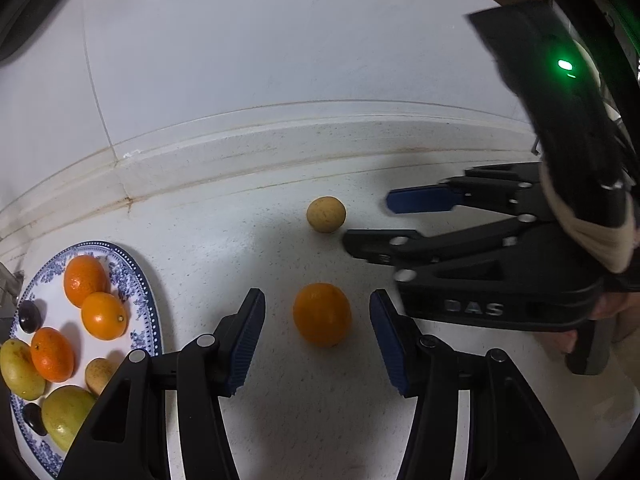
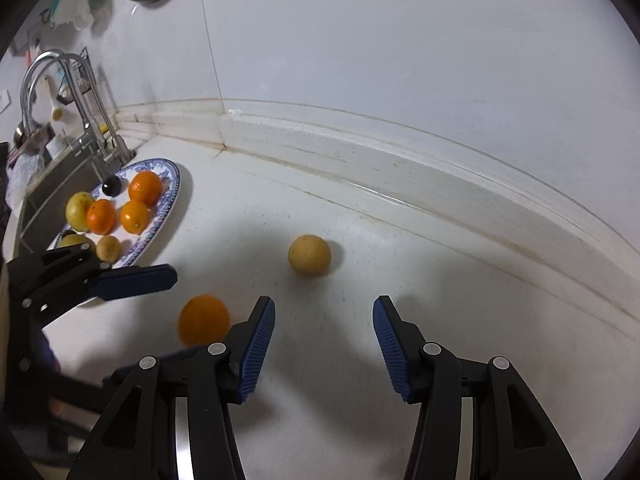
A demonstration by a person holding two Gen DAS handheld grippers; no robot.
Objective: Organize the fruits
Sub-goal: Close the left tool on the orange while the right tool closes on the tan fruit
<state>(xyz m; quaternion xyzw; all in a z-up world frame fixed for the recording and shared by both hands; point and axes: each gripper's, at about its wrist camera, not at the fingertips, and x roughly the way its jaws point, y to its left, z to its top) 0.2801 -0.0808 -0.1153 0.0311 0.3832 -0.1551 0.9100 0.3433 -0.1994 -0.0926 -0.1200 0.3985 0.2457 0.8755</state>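
An orange (image 1: 322,314) lies on the white counter between the open fingers of my left gripper (image 1: 318,336), untouched; it also shows in the right wrist view (image 2: 203,319). A small yellow-brown fruit (image 1: 326,214) lies farther back, just ahead of my right gripper (image 2: 324,344), which is open and empty; the fruit shows there too (image 2: 309,255). A blue-patterned plate (image 1: 138,280) at the left holds several oranges, yellow-green fruits and dark plums. The right gripper (image 1: 368,220) enters the left wrist view from the right.
The counter (image 1: 248,264) ends at a raised white backsplash ledge (image 1: 280,148) and tiled wall. A steel sink with a faucet (image 2: 76,104) sits left of the plate (image 2: 170,184), with clutter behind it.
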